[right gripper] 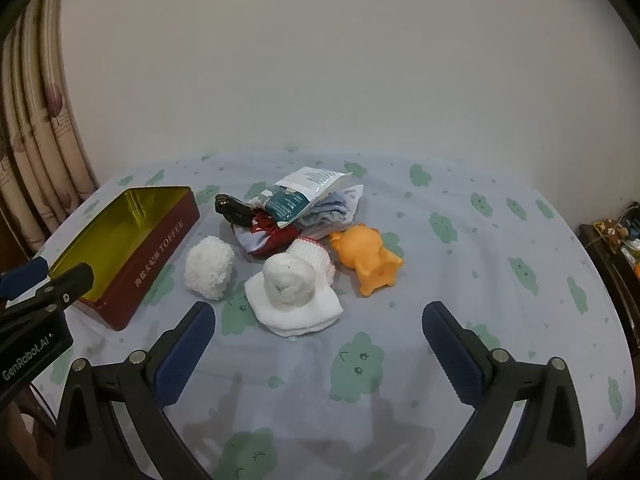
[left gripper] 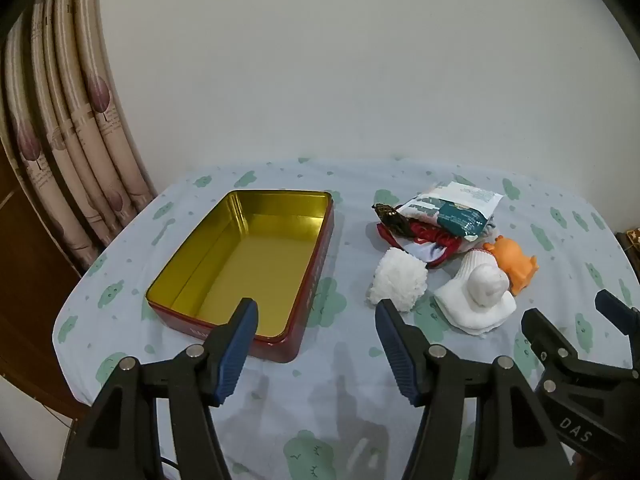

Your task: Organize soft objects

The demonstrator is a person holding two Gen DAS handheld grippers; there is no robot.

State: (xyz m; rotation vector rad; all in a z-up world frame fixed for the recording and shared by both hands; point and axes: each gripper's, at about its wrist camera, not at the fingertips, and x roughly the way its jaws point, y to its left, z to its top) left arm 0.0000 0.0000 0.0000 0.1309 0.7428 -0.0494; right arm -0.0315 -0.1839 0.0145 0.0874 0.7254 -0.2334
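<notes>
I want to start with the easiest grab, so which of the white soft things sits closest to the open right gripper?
The rolled white sock, lying directly ahead of the right gripper; the fluffy white ball sits off to its left.

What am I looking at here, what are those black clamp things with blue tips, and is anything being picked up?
They are two hand-held grippers that a person carries, one in each hand, each with a camera looking along its fingers. One picture is from the left gripper, the other from the right gripper. Both are open and hold nothing. Below is a table with a cloud-print cloth. On it stands an open red tin, gold inside and empty. Beside it lies a pile of soft things: a fluffy white ball, a rolled white sock, an orange toy animal, a packet and some red and blue fabric.
</notes>
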